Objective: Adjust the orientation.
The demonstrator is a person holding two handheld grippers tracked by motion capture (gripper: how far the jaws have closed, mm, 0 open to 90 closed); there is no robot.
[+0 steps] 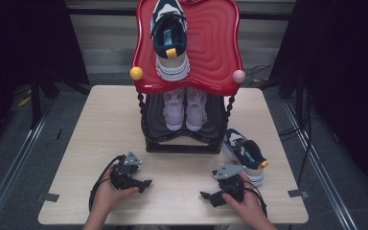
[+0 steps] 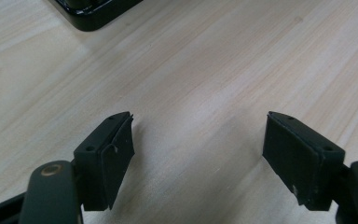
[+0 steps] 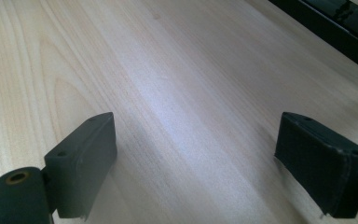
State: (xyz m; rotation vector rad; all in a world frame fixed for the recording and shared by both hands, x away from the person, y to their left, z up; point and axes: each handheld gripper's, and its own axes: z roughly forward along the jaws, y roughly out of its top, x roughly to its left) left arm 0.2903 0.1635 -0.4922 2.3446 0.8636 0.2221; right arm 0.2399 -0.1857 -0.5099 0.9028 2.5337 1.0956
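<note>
My left claw (image 1: 146, 183) rests spread and empty on the tabletop (image 1: 100, 129) at about seven o'clock of the shoe rack (image 1: 182, 139). My right claw (image 1: 206, 195), also spread and empty, sits at five o'clock. The navy sneaker (image 1: 244, 154) lies on the tabletop at one o'clock of my right claw, just beside the rack's foot. Reaching in, I could knock the rack, shake the matching sneaker (image 1: 170, 36) off the red top (image 1: 215, 52), or pinch only loose fabric.
</note>
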